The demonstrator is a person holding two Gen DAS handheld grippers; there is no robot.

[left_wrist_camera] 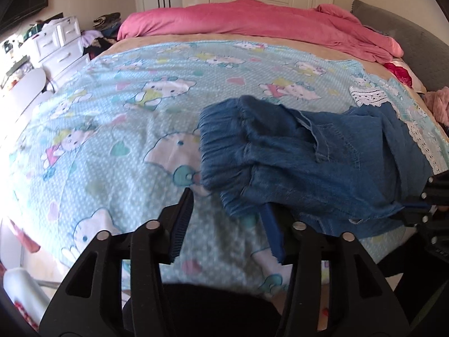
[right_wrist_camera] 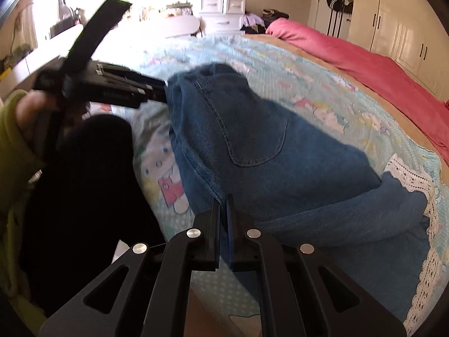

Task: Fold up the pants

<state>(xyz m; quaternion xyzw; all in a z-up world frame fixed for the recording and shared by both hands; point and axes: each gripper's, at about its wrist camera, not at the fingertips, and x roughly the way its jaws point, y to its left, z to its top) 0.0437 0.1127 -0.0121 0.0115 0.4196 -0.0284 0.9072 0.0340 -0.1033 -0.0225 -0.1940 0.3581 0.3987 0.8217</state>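
Blue denim pants [left_wrist_camera: 322,163] lie folded on the bed, elastic waistband [left_wrist_camera: 224,146] toward the middle. My left gripper [left_wrist_camera: 227,202] stands open at the waistband corner; the cloth rests over its right finger [left_wrist_camera: 270,224], and only sheet shows between the jaws. In the right wrist view the left gripper [right_wrist_camera: 161,92] touches the waistband end of the pants [right_wrist_camera: 252,154]. My right gripper [right_wrist_camera: 223,205] is shut on the pants' near edge, a seam running into its tips. It also shows at the picture's right edge as the right gripper [left_wrist_camera: 423,205], at the denim's far end.
A light blue cartoon-print sheet [left_wrist_camera: 126,118] with a lace border [left_wrist_camera: 367,97] covers the bed. A pink duvet [left_wrist_camera: 252,19] is piled along the far side, next to a grey headboard [left_wrist_camera: 407,36]. White drawers [left_wrist_camera: 61,45] stand at left. A hand in a green sleeve [right_wrist_camera: 14,154] holds the left gripper.
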